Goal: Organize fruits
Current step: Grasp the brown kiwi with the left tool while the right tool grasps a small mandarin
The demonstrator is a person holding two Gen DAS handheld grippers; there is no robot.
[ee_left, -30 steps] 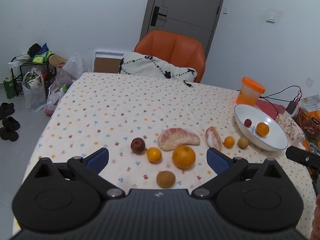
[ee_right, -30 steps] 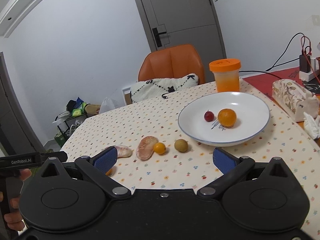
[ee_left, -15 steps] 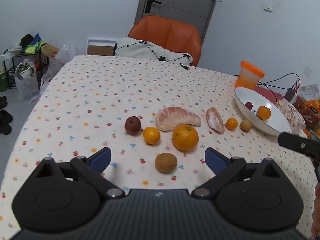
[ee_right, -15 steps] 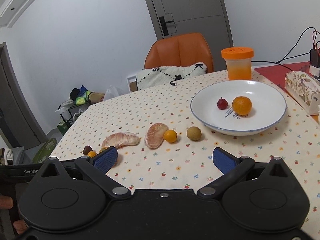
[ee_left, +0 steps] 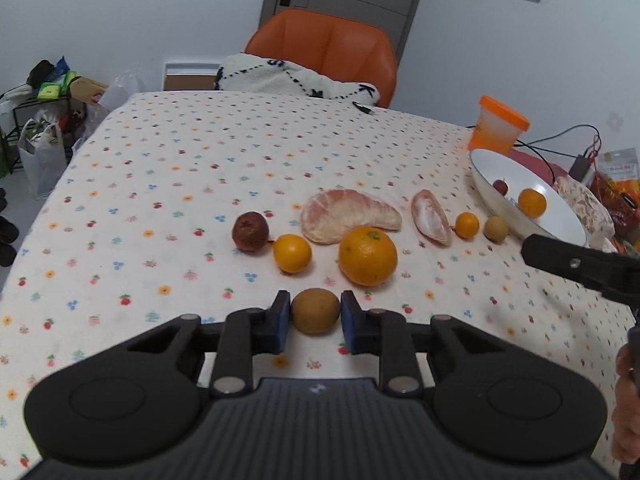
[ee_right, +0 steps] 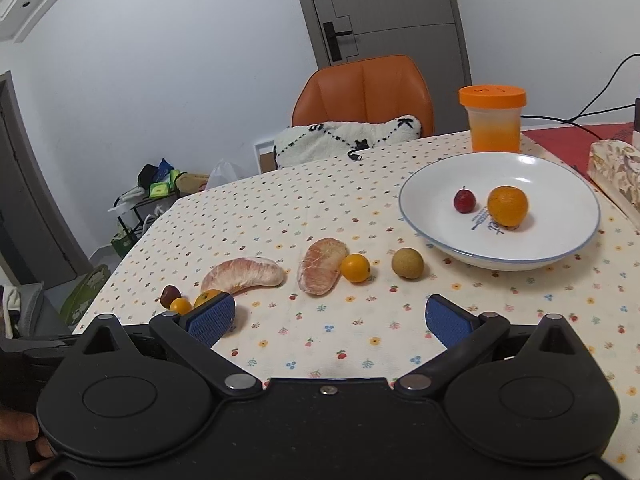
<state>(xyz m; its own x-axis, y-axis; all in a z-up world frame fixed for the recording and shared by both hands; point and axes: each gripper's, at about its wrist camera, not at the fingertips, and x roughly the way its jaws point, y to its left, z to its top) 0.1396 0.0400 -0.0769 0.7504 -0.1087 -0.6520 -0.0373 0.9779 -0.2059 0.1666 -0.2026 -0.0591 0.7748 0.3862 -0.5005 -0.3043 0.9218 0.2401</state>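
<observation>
**Spotter:** Left wrist view first: your left gripper [ee_left: 315, 322] has just closed, and its blue pads [ee_left: 282, 322] now press both sides of the brown round fruit [ee_left: 315, 310], which sits on the dotted tablecloth [ee_left: 160, 184]. The fruit is clamped (still resting on the cloth, as far as I can tell).

**Operator:** What lies around it?

**Spotter:** From the clamped fruit, the big orange [ee_left: 368, 255] is near at 1 o'clock, a small orange [ee_left: 292, 253] at 11 o'clock, and a dark red fruit [ee_left: 250, 232] just past that. Behind them lie a large peeled pomelo segment [ee_left: 347, 216] and a smaller one [ee_left: 431, 217], then a tiny orange [ee_left: 467, 225] and another brown fruit [ee_left: 496, 228] towards 2 o'clock, beside the white plate [ee_left: 560, 220].

**Operator:** And your read on my right side?

**Spotter:** Right wrist view: your right gripper [ee_right: 327, 318] has its jaws wide apart, with only cloth between them. The plate's rim [ee_right: 424, 236] is at 1 o'clock; a small red fruit [ee_right: 465, 200] and an orange [ee_right: 507, 205] lie in it. An orange-lidded cup [ee_right: 493, 118] stands behind.
</observation>
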